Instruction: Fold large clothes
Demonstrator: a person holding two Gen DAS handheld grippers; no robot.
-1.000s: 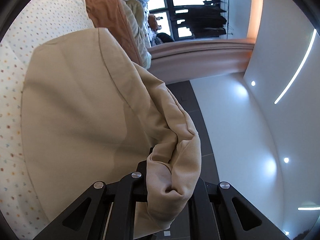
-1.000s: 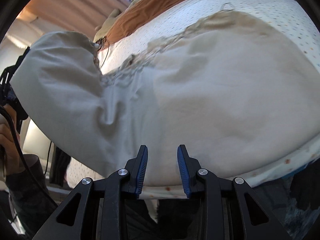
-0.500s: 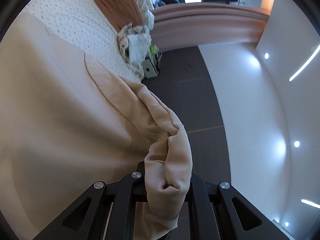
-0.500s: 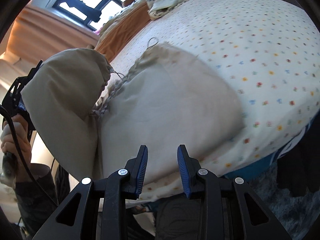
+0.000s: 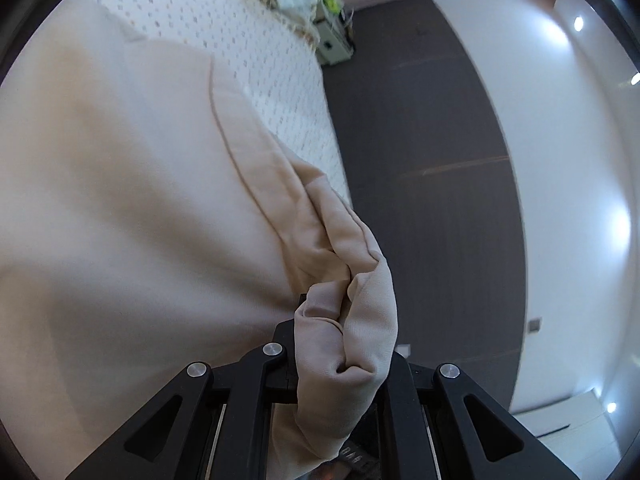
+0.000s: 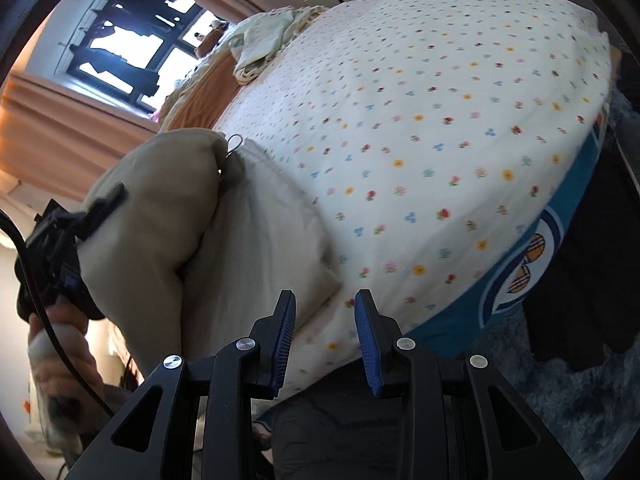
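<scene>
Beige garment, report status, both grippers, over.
Left gripper shut on a bunched edge of the beige garment. Right gripper open, empty, above the floral bedsheet. Garment partly folded over itself; nothing in the way.

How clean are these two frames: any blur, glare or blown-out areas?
Left wrist view: the garment looks soft and smeared, and ceiling lights flare on the white wall. Right wrist view: the window is blown out, the hand is blurred, and the floral sheet is sharp. Both show strong fisheye bending.
</scene>
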